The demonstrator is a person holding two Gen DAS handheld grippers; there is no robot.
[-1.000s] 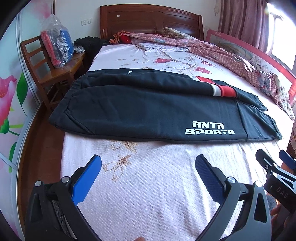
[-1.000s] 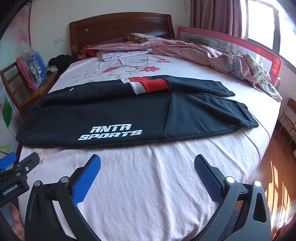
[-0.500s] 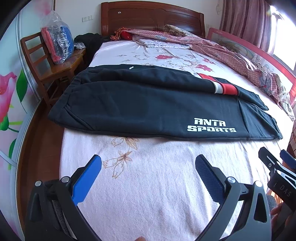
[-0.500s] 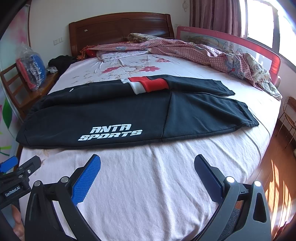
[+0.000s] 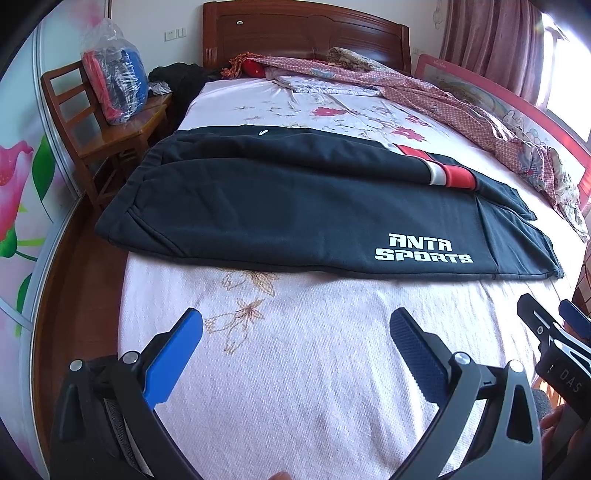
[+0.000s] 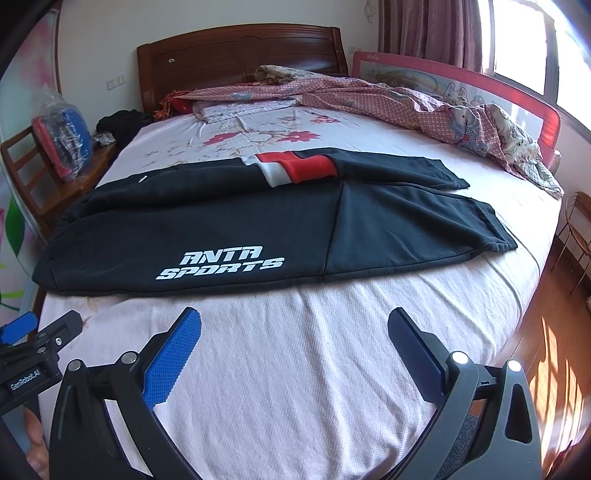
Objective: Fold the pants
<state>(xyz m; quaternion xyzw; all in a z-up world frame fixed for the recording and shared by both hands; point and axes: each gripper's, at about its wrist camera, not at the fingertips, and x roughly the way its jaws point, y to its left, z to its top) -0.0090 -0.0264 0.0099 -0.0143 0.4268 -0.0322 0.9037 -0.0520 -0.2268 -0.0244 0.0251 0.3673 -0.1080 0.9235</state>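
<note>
Black pants (image 5: 295, 206) with white ANTA SPORTS lettering and a red and white band lie flat across the bed, folded lengthwise, waistband at the left, cuffs at the right. They also show in the right wrist view (image 6: 266, 221). My left gripper (image 5: 295, 325) is open and empty above the bare sheet, short of the pants' near edge. My right gripper (image 6: 294, 325) is open and empty, also short of the near edge. Each gripper shows at the edge of the other's view.
The bed (image 5: 314, 369) has a pink floral sheet. A crumpled pink quilt (image 6: 406, 103) lies along the far right by a red bed rail (image 6: 517, 96). A wooden chair (image 5: 107, 140) with a plastic bag stands left of the bed. The headboard (image 5: 303, 33) is behind.
The left gripper has moved slightly forward and left along the pants' waist end. The right gripper has barely shifted. Both stayed open.
</note>
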